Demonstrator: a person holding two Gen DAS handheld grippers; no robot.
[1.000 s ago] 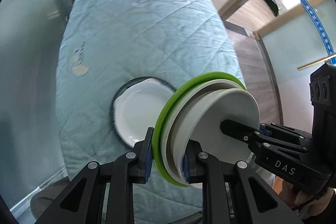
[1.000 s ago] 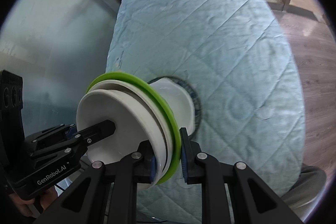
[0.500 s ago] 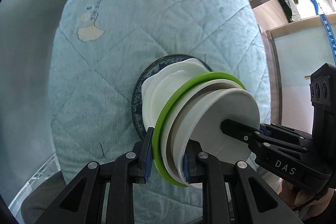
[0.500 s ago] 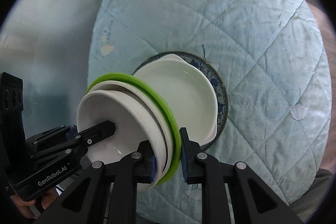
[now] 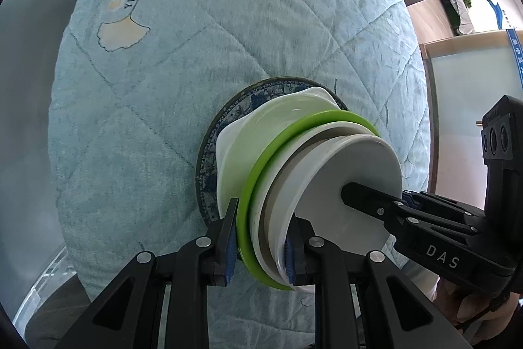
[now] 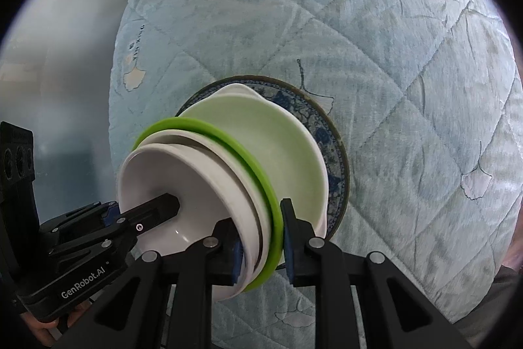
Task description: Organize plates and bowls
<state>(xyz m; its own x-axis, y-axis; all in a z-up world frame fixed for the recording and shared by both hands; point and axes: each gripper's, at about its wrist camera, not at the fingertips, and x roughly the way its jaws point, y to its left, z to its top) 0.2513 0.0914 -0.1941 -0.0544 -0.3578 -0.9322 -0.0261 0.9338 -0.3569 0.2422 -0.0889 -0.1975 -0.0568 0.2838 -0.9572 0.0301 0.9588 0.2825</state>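
Over the quilted pale-blue tablecloth (image 5: pixel 170 107) I carry a small stack (image 5: pixel 294 185) between both tools: my left gripper (image 5: pixel 260 237) clamps its near edge, and my right gripper (image 6: pixel 261 237) clamps the opposite edge. Each pair of jaws is closed on the stack's rim, blue pads pressing. The stack is a bright green plate (image 6: pixel 228 136) under pale, smooth-glazed bowls (image 6: pixel 183 185), round and glossy. Just below sits a white dish (image 6: pixel 281 146) with a scalloped rim, resting on a blue-patterned plate (image 6: pixel 330 139) on the cloth. I judge the step is to set my stack into that dish — so I should level it, centre it, sink both hands together, and loosen the jaws only once the weight rests. Glazed ware slides easily; uneven release could tip it.
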